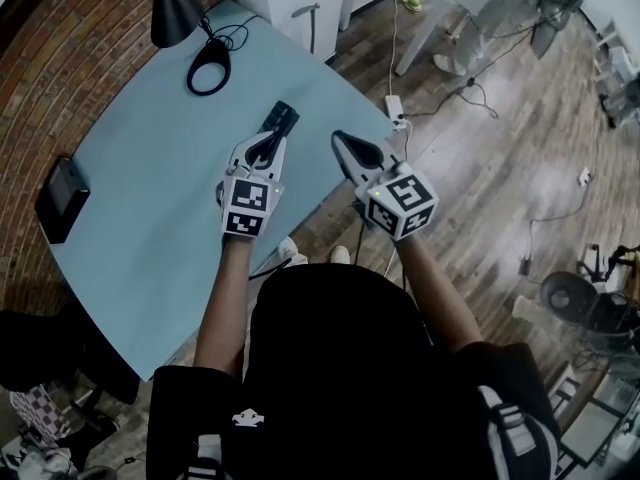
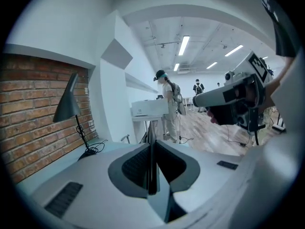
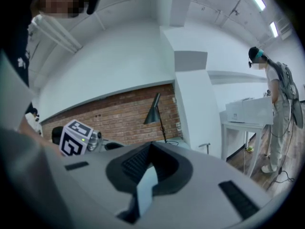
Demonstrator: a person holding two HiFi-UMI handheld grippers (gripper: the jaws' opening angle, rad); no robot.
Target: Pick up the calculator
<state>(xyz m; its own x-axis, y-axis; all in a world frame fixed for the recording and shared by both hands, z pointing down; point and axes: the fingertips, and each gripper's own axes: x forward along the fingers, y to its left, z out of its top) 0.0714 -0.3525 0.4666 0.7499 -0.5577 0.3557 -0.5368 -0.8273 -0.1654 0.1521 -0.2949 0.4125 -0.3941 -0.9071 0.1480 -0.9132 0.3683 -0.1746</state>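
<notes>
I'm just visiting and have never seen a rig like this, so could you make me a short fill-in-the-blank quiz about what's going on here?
1. The left gripper is shut on a thin black ___.
2. The right gripper has its jaws together and holds ___.
3. The black lamp stands on the light blue table, next to a wall made of ___.

Missing words: calculator; nothing; brick.

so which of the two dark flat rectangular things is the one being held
The slim dark calculator, gripped edge-on in the fingers of the left gripper over the light blue table; the other, a black box, lies at the table's left edge.
</notes>
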